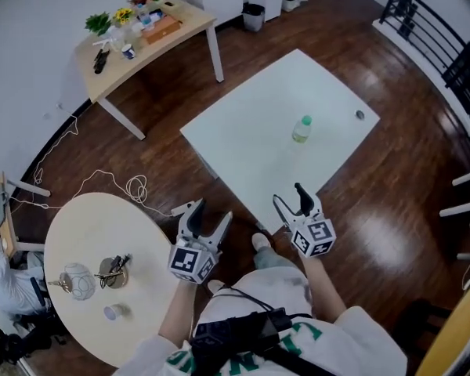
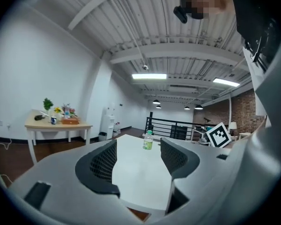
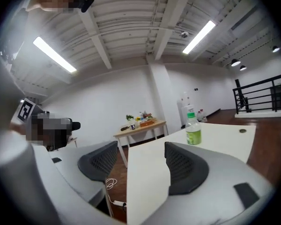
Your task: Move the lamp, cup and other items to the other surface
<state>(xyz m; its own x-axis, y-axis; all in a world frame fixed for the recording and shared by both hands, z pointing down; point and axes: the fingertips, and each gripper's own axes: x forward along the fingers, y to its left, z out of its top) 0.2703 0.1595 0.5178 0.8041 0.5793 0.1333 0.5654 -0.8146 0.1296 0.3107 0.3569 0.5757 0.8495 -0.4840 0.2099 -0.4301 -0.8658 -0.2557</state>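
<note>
facing white table (image 1: 251, 135) on dark wood floor (image 1: 160, 104), left gripper (image 1: 211, 212) and right gripper (image 1: 289, 193) fingers apart, empty

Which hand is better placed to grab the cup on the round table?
Probably left. The left gripper, empty with fingers apart, is beside the round table, nearer the cup; the right gripper is by the white table.

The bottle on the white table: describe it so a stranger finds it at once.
Find the big white table in mid-room. The clear plastic bottle with green cap and label stands upright on it; its only neighbour is a small dark disc.
</note>
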